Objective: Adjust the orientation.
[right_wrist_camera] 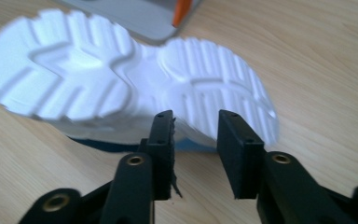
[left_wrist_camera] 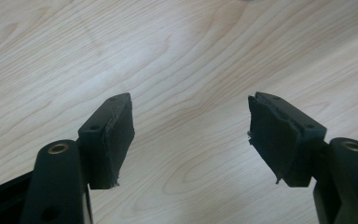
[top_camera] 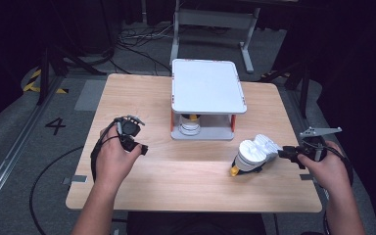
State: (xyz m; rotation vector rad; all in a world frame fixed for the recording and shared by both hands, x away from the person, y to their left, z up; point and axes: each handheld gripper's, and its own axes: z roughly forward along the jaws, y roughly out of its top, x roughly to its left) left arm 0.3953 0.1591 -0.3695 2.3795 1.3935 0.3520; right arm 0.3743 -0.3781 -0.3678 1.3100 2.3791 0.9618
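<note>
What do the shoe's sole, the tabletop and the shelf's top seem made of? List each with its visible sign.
Shoe sole: likely foam or rubber; matte white, thick moulded tread ridges.
Tabletop: wood or wood-look laminate; pale, smooth, with flowing grain lines.
Shelf top: probably plastic; flat light grey, rounded corners, raised rim, faint sheen.

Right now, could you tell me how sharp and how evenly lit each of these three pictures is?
High view: the wooden table is brightly lit while the floor around it falls into darkness, and the picture is a little soft. Left gripper view: the wood grain and the black fingers are sharp under even light. Right gripper view: the shoe's white sole is blurred, most at its left end, and nearly washed out.
</note>
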